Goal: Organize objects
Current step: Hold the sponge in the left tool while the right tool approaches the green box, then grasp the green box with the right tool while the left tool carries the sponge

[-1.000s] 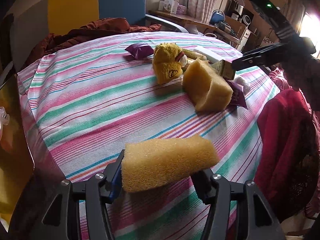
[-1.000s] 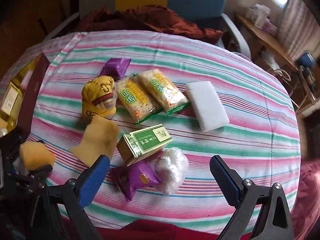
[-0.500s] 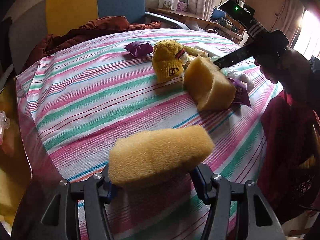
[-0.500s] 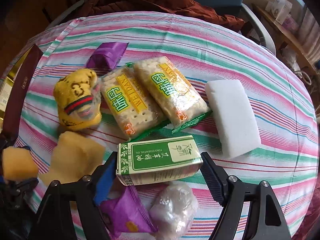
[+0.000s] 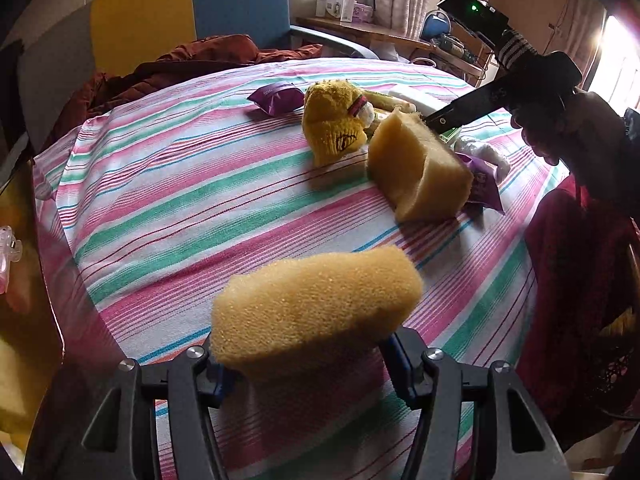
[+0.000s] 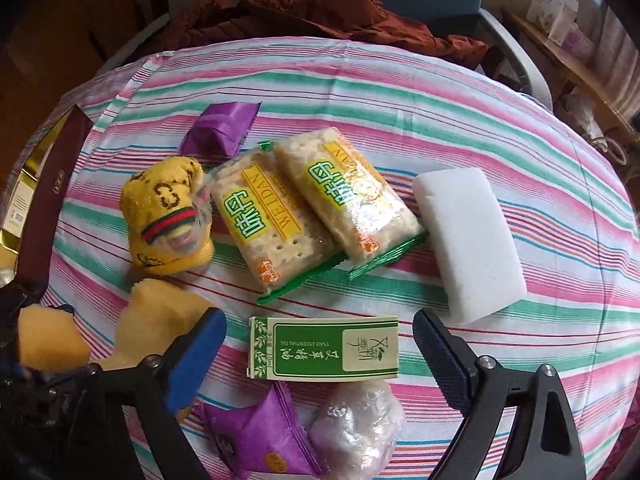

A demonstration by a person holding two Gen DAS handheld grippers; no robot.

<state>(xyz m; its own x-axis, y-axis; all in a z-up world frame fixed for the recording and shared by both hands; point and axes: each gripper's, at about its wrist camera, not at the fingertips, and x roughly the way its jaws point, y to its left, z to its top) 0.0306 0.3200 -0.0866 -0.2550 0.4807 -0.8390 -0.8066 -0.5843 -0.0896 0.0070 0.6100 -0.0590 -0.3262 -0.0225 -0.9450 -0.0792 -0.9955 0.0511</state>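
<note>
A: Looking along your left gripper point(image 5: 304, 360), what do you have?

B: Your left gripper is clamped on a yellow sponge point(image 5: 316, 312), both pads pressed into its sides, lifted clear above the striped cloth point(image 5: 180, 208). At the far left edge sits a maroon-rimmed box point(image 6: 48, 184) lined in gold; a white printed packet lies inside it, and the rest of its contents you cannot make out.

A: And moving right across the table?

B: A second yellow sponge point(image 6: 160, 320) rests on the cloth, with a yellow knitted sock bundle point(image 6: 168, 224) just behind it. A purple sachet point(image 6: 220, 128) lies beyond the bundle. Next come two cracker packs point(image 6: 312, 208) side by side, touching along their long edges, then a white foam block point(image 6: 468, 240) just beside the right-hand pack.

A: What about your right gripper point(image 6: 320, 356)?

B: Your right gripper points steeply down over the green-and-cream oil box point(image 6: 324, 348). The box lies flat on the cloth between the two blue pads, and neither pad touches it; the jaws are opening, with a clear gap on each side.

A: Anything nearer you?

B: Another purple sachet point(image 6: 260, 440) and a crumpled clear plastic wad point(image 6: 360, 420) sit just beside the box's near edge, touching each other.
</note>
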